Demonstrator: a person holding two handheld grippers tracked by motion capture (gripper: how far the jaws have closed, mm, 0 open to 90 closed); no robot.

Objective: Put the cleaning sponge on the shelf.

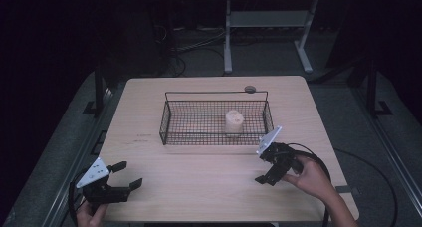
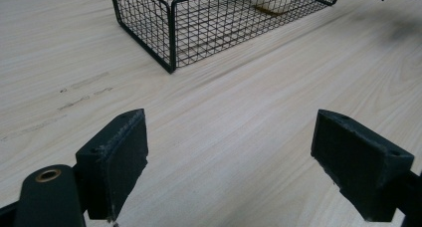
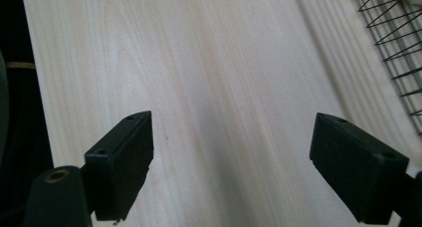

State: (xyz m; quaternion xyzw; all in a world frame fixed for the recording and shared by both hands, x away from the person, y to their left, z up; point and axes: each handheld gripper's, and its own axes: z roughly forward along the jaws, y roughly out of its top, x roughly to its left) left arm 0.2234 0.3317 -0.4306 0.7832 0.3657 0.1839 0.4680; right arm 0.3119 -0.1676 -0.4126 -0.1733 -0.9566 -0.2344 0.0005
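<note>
A black wire basket (image 1: 166, 122) stands on the middle of the light wooden table (image 1: 199, 197). Inside it, toward its right end, sits a pale cylindrical object (image 1: 234, 121). My left gripper (image 1: 130, 173) hovers open near the table's front left corner, well short of the basket. In the left gripper view the jaws of the left gripper (image 2: 244, 157) stand wide apart over bare wood, with the basket's corner (image 2: 171, 33) and the pale object (image 2: 271, 0) ahead. My right gripper (image 1: 260, 168) is open just in front of the basket's right end. The right gripper (image 3: 231, 162) holds nothing, and basket mesh (image 3: 393, 38) shows at the upper right.
A small dark round disc (image 1: 250, 89) lies on the table behind the basket. The table's edge (image 3: 35, 87) runs close along the left of the right gripper view. Beyond the table are a dark floor, cables and a white frame (image 1: 228, 38).
</note>
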